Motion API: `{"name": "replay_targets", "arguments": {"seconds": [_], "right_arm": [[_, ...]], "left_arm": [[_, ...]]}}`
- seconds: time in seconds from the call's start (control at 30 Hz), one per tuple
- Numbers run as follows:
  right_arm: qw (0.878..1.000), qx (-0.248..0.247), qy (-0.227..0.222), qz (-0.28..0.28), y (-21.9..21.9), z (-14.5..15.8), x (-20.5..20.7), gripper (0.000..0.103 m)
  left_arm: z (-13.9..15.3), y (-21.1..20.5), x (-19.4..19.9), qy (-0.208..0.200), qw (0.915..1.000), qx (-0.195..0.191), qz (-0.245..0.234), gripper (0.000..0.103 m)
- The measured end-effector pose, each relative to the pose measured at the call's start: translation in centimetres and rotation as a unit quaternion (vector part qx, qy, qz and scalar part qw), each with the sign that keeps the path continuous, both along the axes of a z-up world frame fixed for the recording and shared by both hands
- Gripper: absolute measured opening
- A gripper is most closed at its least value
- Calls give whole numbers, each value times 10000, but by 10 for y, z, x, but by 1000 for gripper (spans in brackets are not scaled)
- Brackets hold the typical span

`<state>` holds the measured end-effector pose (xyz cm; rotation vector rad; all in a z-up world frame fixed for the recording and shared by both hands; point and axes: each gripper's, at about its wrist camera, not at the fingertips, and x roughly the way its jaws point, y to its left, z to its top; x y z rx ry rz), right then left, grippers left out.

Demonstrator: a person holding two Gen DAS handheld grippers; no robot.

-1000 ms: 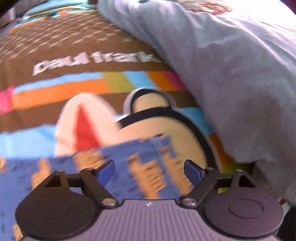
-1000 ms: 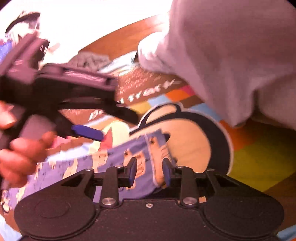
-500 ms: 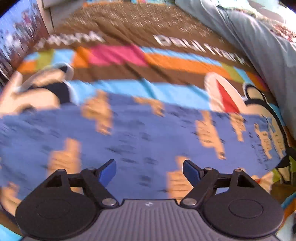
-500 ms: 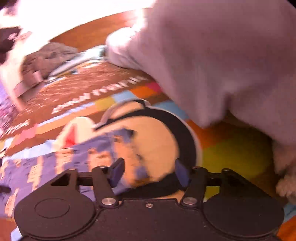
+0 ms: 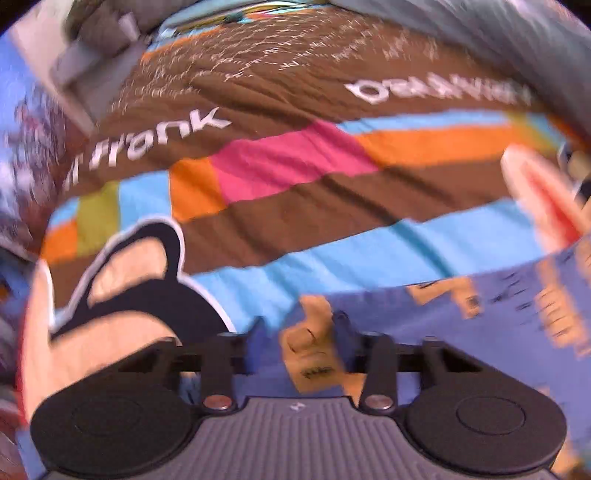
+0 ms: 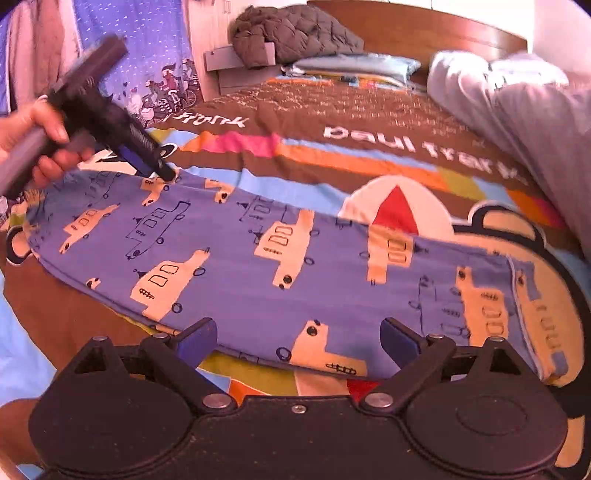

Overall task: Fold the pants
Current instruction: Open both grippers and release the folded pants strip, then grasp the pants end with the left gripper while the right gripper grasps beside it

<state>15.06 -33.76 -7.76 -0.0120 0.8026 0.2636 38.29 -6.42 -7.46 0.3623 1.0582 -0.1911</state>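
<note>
Thin, limp child's pants: light, floppy, no stiffness, likely to drag on the bed cover; best taken at corners and hems.
Blue knit with cream truck prints, laid flat and lengthwise on the bed, cuffs at 3 o'clock in the right view. Left tongs are closed on the far end's edge, at 10 o'clock in the right view. Right tongs are spread wide, empty, over the near long edge.

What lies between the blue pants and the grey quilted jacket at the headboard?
In the right wrist view, only the striped bedspread lies between the blue pants and the grey quilted jacket.
</note>
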Motion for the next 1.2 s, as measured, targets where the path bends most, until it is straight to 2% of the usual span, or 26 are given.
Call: {"name": "replay_targets", "arguments": {"seconds": [0.03, 0.1, 0.17, 0.27, 0.37, 0.43, 0.47, 0.53, 0.57, 0.63, 0.7, 0.77, 0.87, 0.93, 0.97, 1.0, 1.03, 1.1, 1.17, 1.2], "right_arm": [[9998, 151, 78, -81, -5, -3, 2, 96], [9978, 510, 321, -261, -16, -8, 8, 96], [9941, 852, 560, -370, -30, -13, 11, 97], [9932, 955, 574, -352, -30, -11, 5, 98], [9936, 919, 567, -318, -28, -11, 3, 99], [9930, 998, 531, -347, -31, -10, 2, 99], [9923, 1074, 467, -392, -34, -9, 0, 97], [9904, 1242, 165, -585, -42, -2, -7, 94], [9883, 1350, -65, -703, -48, 3, -12, 94], [9827, 1573, -420, -881, -58, 10, -22, 94], [9776, 1791, -538, -966, -68, 13, -25, 97], [9768, 1823, -455, -1025, -75, 13, -22, 97], [9752, 1742, -244, -1340, -92, 8, -14, 97], [9678, 1785, -33, -1777, -110, 0, -10, 97], [9599, 1846, 83, -2110, -125, -5, -9, 96], [9480, 1966, 98, -2501, -143, -8, -13, 88], [9339, 2241, -17, -2785, -158, -10, -20, 86], [9053, 2576, -227, -3370, -188, -4, -37, 89], [8962, 2672, -511, -3506, -206, 4, -53, 92], [8944, 2709, -583, -3513, -212, 6, -59, 94]], "left_arm": [[-5, -3, 3, -99, 9998, 154, -61, 26], [-8, -4, 5, -230, 9996, 113, -95, 22], [-18, -4, 6, -474, 9987, 105, -130, 24], [-27, -3, 10, -798, 9961, 11, 378, 24], [-17, -2, 11, -872, 9917, -81, 945, 26], [-1, 0, -2, -1095, 9852, -227, 1301, 26], [8, 0, -14, -1244, 9824, -403, 1334, 32], [22, -5, -38, -1328, 9815, -761, 1152, 63], [26, -8, -49, -1194, 9823, -1017, 1026, 85], [27, -16, -72, -722, 9793, -1696, 830, 88], [18, -29, -85, -347, 9775, -1955, 712, 88], [5, -46, -97, -132, 9829, -1732, 620, 88], [-12, -65, -110, -154, 9944, -952, 436, 90], [-12, -66, -114, -154, 9960, -739, 469, 95], [-10, -63, -112, -29, 9955, -740, 588, 96], [-7, -58, -107, 176, 9937, -801, 765, 96], [-4, -53, -102, 351, 9910, -893, 934, 96], [5, -49, -90, 478, 9845, -1012, 1351, 94], [19, -58, -83, 352, 9787, -1180, 1644, 94], [25, -67, -79, 283, 9780, -1288, 1617, 94]]}}
